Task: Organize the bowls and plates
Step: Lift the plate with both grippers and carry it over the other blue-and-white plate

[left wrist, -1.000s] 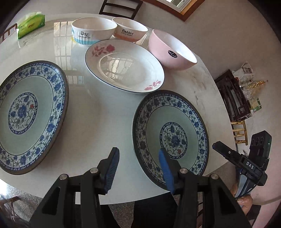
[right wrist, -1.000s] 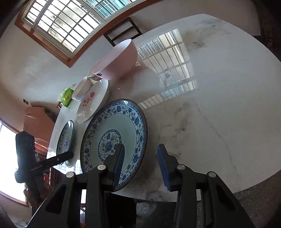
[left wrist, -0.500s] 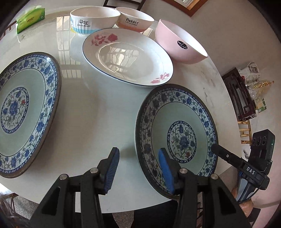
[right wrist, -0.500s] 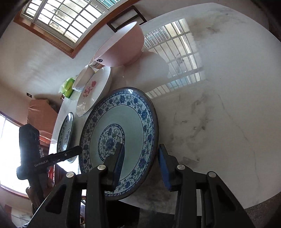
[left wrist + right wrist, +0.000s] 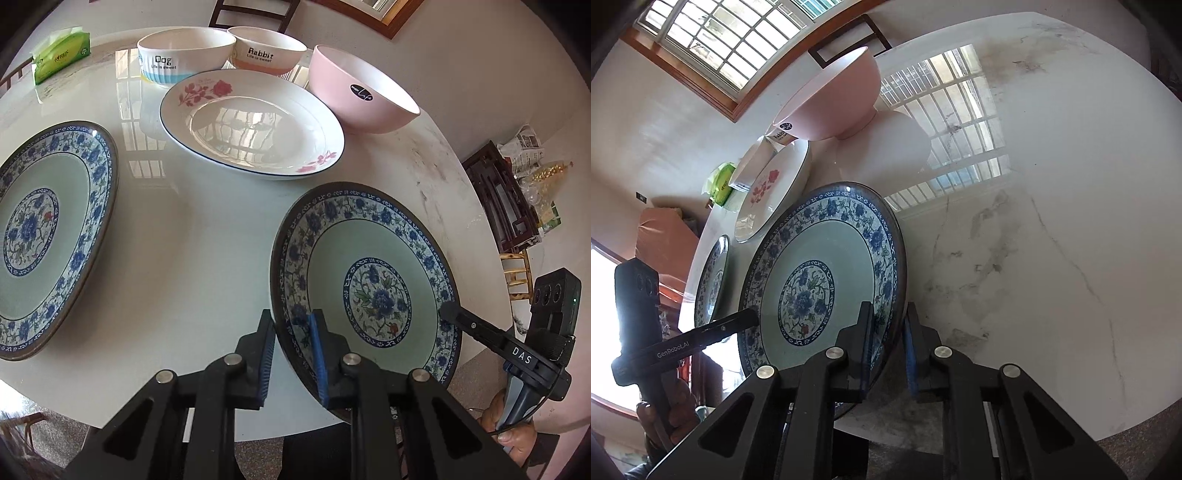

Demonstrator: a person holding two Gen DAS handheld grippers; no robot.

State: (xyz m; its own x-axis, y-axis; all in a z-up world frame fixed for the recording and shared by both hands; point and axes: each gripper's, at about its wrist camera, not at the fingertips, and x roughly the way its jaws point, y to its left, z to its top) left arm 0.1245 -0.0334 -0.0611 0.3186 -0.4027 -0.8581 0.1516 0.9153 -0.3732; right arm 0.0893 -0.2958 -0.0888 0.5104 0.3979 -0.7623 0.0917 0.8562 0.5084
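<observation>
A blue-and-white flowered plate (image 5: 369, 277) (image 5: 820, 240) lies at the near edge of the round white table (image 5: 203, 240). My left gripper (image 5: 290, 321) has this plate's left rim between its pads, and its jaws are closing onto it. On the opposite rim, my right gripper (image 5: 888, 314) is closing too, one finger over the plate and one under. A second matching plate (image 5: 44, 236) (image 5: 713, 273) rests at the left. Behind them are a white rose plate (image 5: 251, 125), a pink bowl (image 5: 362, 92), a "Dog" bowl (image 5: 181, 55) and a "Rabbit" bowl (image 5: 266, 51).
A green tissue pack (image 5: 61, 55) sits at the table's far left. A dark chair (image 5: 255, 14) stands behind the bowls. Beyond the table's right edge is a dark wooden rack (image 5: 506, 206) with bags. The right half of the marble top (image 5: 1034, 221) is bare.
Both grippers' jaws have narrowed from wide apart to clamping the near plate's rim on opposite sides. Both views have drawn slightly closer to that plate.
</observation>
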